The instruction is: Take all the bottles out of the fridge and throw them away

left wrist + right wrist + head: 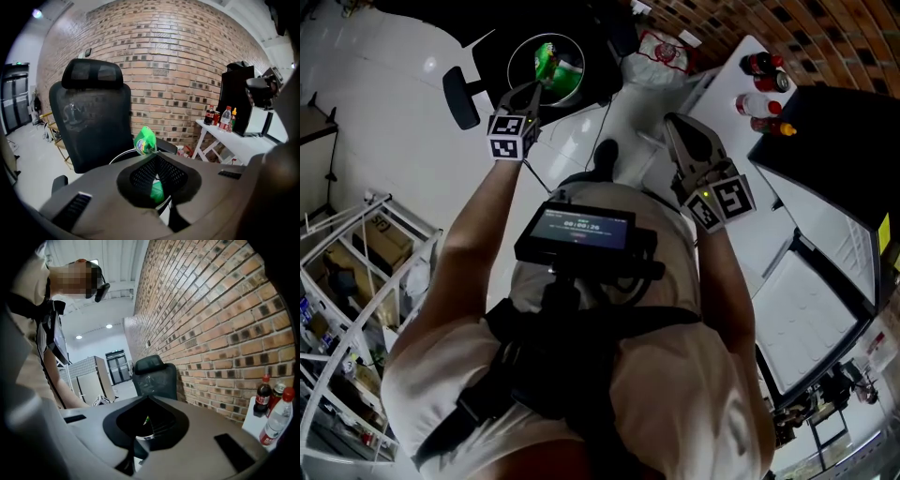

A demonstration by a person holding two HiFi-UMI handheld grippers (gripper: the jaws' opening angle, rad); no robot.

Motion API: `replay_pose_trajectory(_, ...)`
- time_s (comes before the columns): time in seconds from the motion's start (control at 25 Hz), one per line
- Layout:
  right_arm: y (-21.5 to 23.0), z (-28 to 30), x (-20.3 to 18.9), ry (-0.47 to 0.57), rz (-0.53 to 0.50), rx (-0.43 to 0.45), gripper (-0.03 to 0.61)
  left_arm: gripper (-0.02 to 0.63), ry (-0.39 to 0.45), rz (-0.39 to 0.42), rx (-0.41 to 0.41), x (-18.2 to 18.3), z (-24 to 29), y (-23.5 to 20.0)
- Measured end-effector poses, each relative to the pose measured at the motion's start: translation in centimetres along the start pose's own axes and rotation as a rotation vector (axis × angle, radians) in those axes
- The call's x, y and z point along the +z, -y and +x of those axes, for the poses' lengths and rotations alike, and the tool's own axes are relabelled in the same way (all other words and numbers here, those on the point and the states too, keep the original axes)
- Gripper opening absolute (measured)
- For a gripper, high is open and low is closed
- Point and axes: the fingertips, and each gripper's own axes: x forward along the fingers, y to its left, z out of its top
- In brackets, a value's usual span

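My left gripper (532, 91) is shut on a green bottle (546, 62), which it pinches at its tips right above a round black bin with a white rim (517, 52). In the left gripper view the green bottle (145, 140) sticks up past the closed left gripper (156, 157), and more green shows below through the gap. My right gripper (675, 127) hangs shut and empty between the bin and the white table (727, 127). On that table stand a cola bottle (758, 64), a clear bottle (754, 103) and a small red one (773, 127). The black fridge (834, 131) stands beside them.
A black office chair (91, 117) stands behind the bin against the brick wall (178, 70). A white bag (661, 52) lies near the wall. Metal shelving with boxes (356, 272) fills the left side. In the right gripper view the table bottles (274, 420) are close at right.
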Motion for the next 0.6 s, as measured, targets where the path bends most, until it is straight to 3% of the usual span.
replay_pose_trajectory(0.24,0.5,-1.0,0.0,0.003,0.004,-0.049,0.005,0.005,-0.090,-0.005,-0.013,-2.0,2.4,-0.6)
replay_pose_trajectory(0.6,0.7,-2.1,-0.3,0.009,0.005,-0.079,0.005,0.014,-0.119,-0.007,0.045,-2.5,2.9,-1.5)
